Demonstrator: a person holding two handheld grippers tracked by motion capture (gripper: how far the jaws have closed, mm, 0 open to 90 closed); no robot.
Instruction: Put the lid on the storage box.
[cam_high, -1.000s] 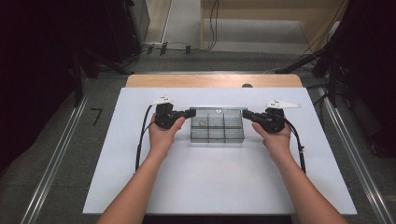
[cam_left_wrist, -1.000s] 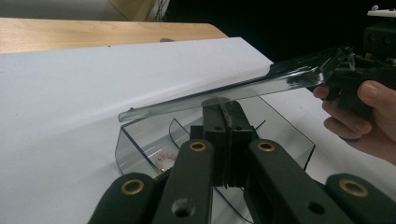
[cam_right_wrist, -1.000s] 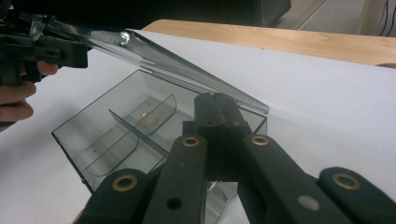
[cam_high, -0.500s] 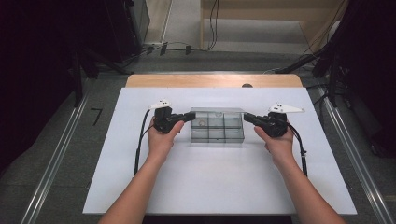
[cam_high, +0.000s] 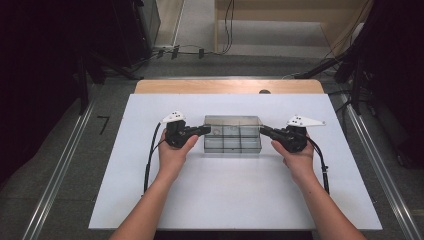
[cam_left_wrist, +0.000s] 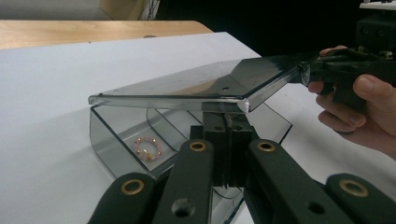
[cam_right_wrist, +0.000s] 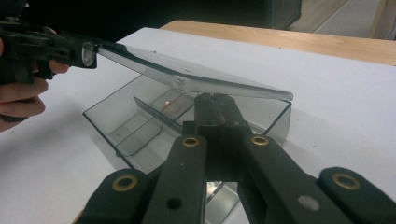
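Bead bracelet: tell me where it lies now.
In the left gripper view, the bead bracelet lies inside the clear box, in an end compartment, under the raised lid.

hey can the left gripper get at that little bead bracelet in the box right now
Probably not yet. The left gripper is shut on the lid, as is the right gripper on the opposite edge. The lid hangs over the box, partly covering the bead bracelet.

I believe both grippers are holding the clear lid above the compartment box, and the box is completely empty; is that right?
Not quite: the box is not empty. The left gripper view shows a pink bead bracelet in one compartment. Both the left gripper and right gripper do hold the lid.
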